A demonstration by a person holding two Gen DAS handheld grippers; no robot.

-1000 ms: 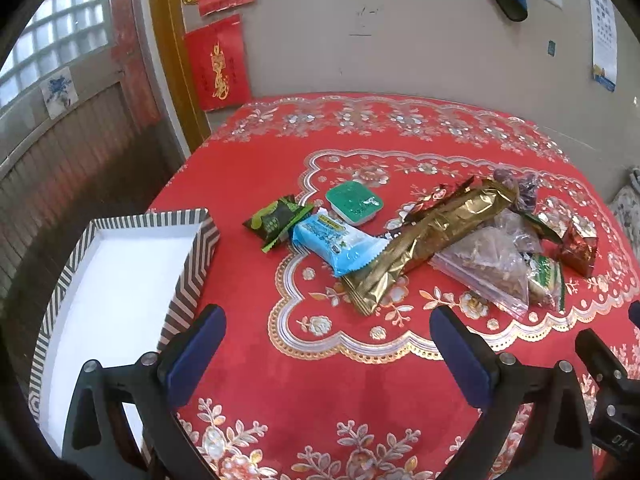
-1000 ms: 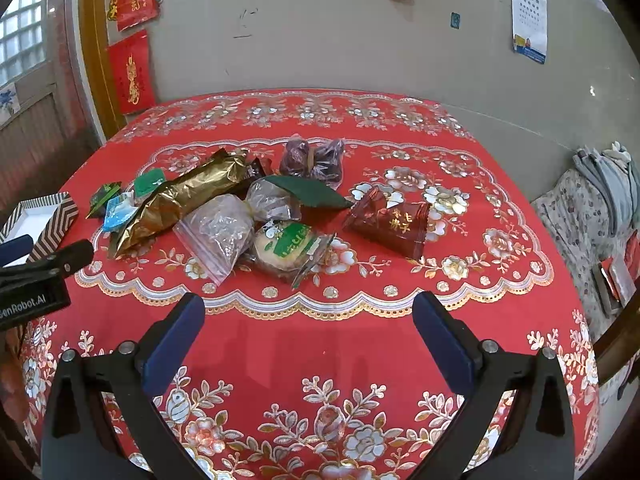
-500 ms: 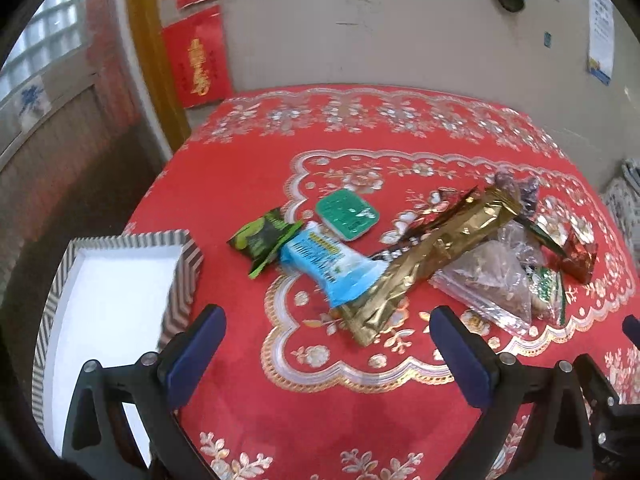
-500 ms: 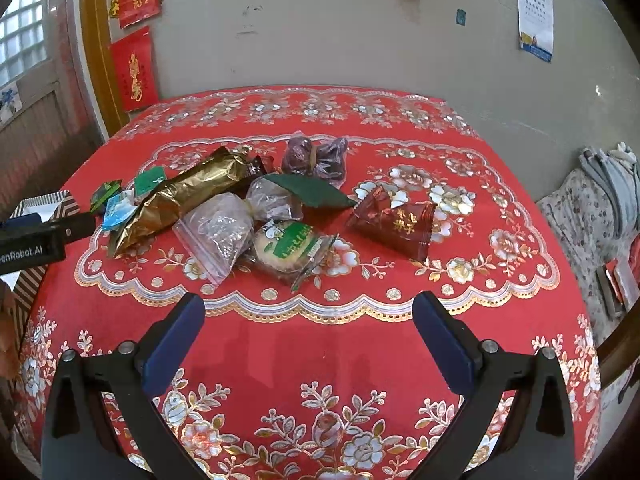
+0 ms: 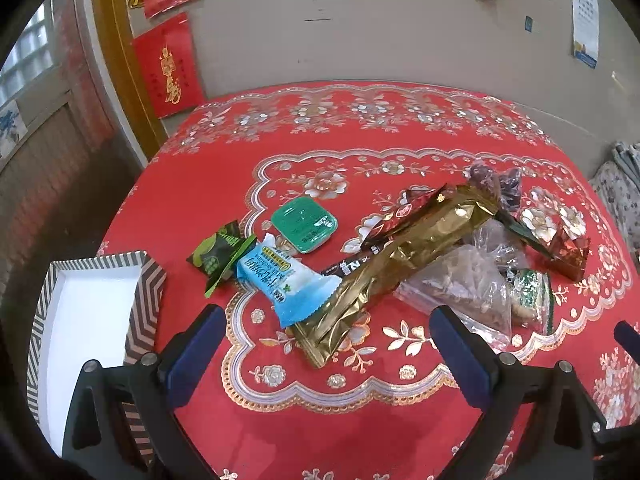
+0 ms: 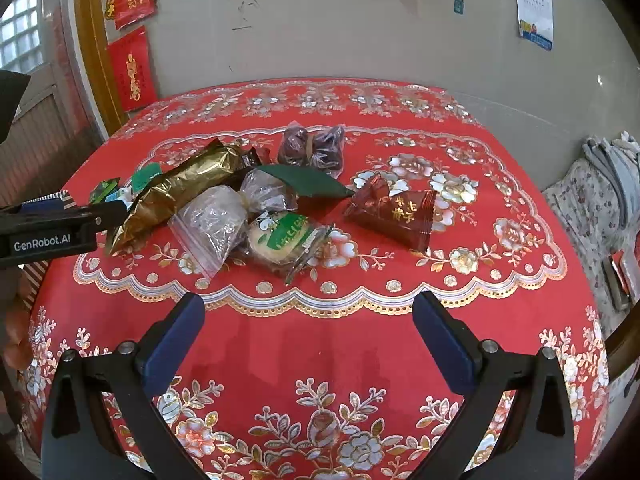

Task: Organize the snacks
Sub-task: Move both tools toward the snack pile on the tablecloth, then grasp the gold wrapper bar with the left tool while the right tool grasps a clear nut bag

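Note:
A pile of snacks lies mid-table on the red cloth (image 5: pixel 304 432): a long gold packet (image 5: pixel 400 256), a light-blue wafer pack (image 5: pixel 280 280), a green sachet (image 5: pixel 218 254), a green tub (image 5: pixel 304 224), clear bags (image 5: pixel 464 284) and a dark red pouch (image 6: pixel 394 214). A green-labelled cake (image 6: pixel 280 240) and a purple bag (image 6: pixel 312 148) show in the right wrist view. My left gripper (image 5: pixel 326 334) hovers open just short of the blue pack and gold packet. Well back from the pile, my right gripper (image 6: pixel 308 326) is open and holds nothing.
A striped box (image 5: pixel 140 300) with a white inside sits at the table's left edge, beside my left gripper. Wall with red hangings (image 5: pixel 172 64) stands behind the table. Folded cloth (image 6: pixel 608 184) lies on a seat to the right.
My left gripper has moved forward and right, toward the blue pack and gold packet; the box has slid to the frame's left. The right gripper has edged slightly closer to the pile.

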